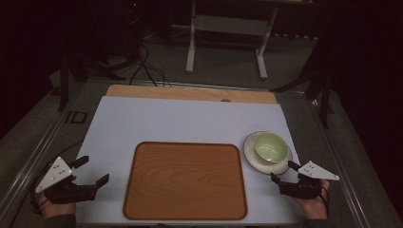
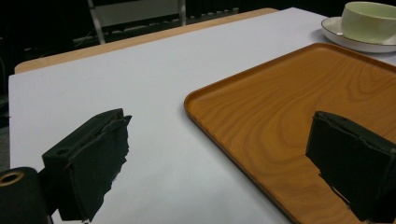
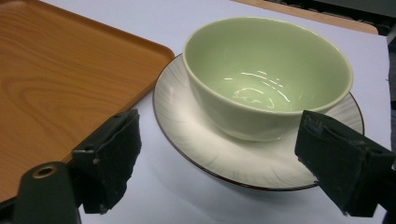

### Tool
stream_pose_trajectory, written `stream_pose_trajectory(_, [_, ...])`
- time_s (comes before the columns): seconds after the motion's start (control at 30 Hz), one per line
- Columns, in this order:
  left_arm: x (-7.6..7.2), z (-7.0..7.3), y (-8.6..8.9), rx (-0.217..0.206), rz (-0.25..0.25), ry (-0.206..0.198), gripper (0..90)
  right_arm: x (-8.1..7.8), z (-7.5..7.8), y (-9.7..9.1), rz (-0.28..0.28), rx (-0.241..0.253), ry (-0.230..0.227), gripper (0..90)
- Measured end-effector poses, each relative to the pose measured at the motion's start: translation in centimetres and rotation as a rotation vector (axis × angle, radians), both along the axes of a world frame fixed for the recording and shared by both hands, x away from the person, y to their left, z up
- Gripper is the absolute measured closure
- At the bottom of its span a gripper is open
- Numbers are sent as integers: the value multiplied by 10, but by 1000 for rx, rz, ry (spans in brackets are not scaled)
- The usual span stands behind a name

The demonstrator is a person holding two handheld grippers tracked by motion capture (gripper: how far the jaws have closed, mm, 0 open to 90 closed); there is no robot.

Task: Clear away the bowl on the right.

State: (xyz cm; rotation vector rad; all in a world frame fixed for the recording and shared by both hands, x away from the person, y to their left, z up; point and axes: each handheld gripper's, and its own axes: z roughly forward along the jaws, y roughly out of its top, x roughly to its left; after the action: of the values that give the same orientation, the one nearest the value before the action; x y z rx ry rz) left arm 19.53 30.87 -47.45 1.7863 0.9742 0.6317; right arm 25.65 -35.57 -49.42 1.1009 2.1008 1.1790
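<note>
Resting on a white plate [image 3: 243,163] near the desk's right edge, the glazed, breakable green bowl [image 3: 266,79] is best taken at its rim, judged slippery, by the right gripper [image 3: 224,163], whose jaws are spread apart and empty.

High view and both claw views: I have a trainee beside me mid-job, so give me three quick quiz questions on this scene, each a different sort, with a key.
1. True or false: the green bowl sits on the wooden tray.
2. Multiple choice: the right claw is A) shut on the bowl, B) open just short of the white plate, C) shut on the tray's rim.
3. Fill in: the left claw hangs open at the tray's ____ side, seen from the high view.

Key: 1 false, the bowl stands on the plate, beside the tray. 2 B. 3 left.
</note>
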Motion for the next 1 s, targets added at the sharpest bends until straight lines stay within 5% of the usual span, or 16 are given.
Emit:
stream_pose_trajectory(0.5, [-1,1,-1,10,9,-10,64,4,8,2,-4,5,-6,135])
stream_pose_trajectory(1.0, [-1,2,-3,22,2,-12,67,34,25,7,21,-17,-38,132])
